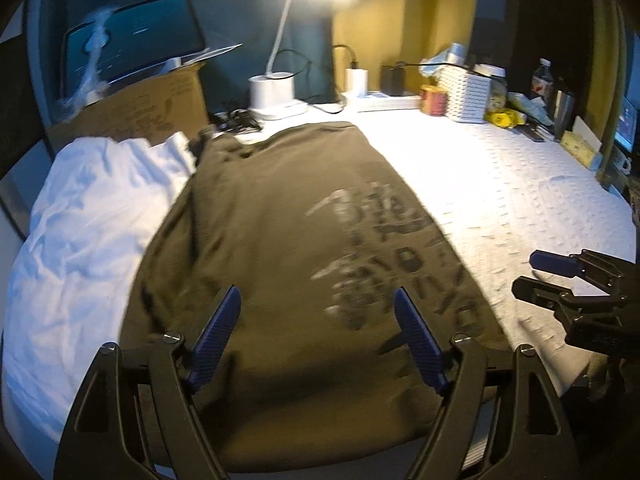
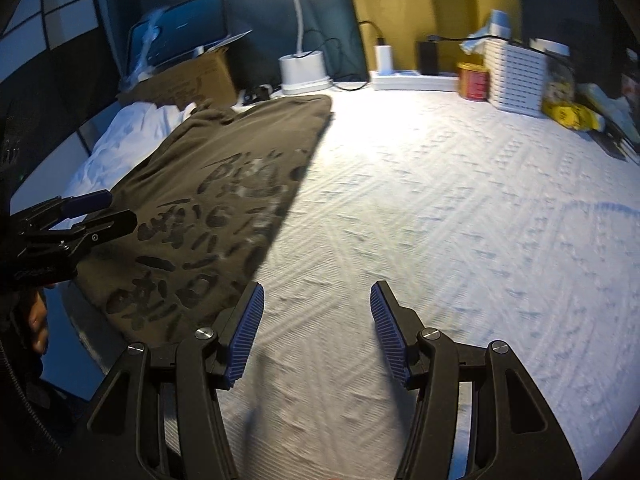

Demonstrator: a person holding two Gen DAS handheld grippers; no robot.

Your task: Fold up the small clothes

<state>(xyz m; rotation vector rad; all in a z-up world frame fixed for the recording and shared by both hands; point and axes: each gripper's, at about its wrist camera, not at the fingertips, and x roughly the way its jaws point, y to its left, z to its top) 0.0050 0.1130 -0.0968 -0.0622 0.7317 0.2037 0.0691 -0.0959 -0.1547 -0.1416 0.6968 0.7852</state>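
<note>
Here the dark olive T-shirt [image 1: 288, 248] lies flat on the white textured cloth [image 2: 440, 208] that covers the table, its pale, worn print facing up, folded into a long strip that runs from the near edge toward the lamp base [image 1: 272, 94] at the back. A heap of white fabric [image 1: 88, 216] lies bunched against the shirt's left side, in front of a cardboard box [image 1: 160, 104] with a laptop [image 1: 132, 48] resting on top. The left gripper [image 1: 318, 316] hangs over the near end of the shirt with its blue pads [image 1: 218, 328] standing well apart and nothing between them; whether the tips touch the cloth I cannot tell. The right gripper [image 2: 318, 304] hovers over bare tablecloth just beside the shirt's right edge, its jaws likewise spread and empty. Along the back wall sit a white power strip [image 2: 412, 80] with chargers plugged in, a red tin [image 2: 474, 82], a white slatted basket [image 2: 516, 76] and some yellow packaging [image 2: 568, 114]. At the left edge of the right wrist view, fingers [image 2: 38, 316] of a person's hand show beneath the left tool.
</note>
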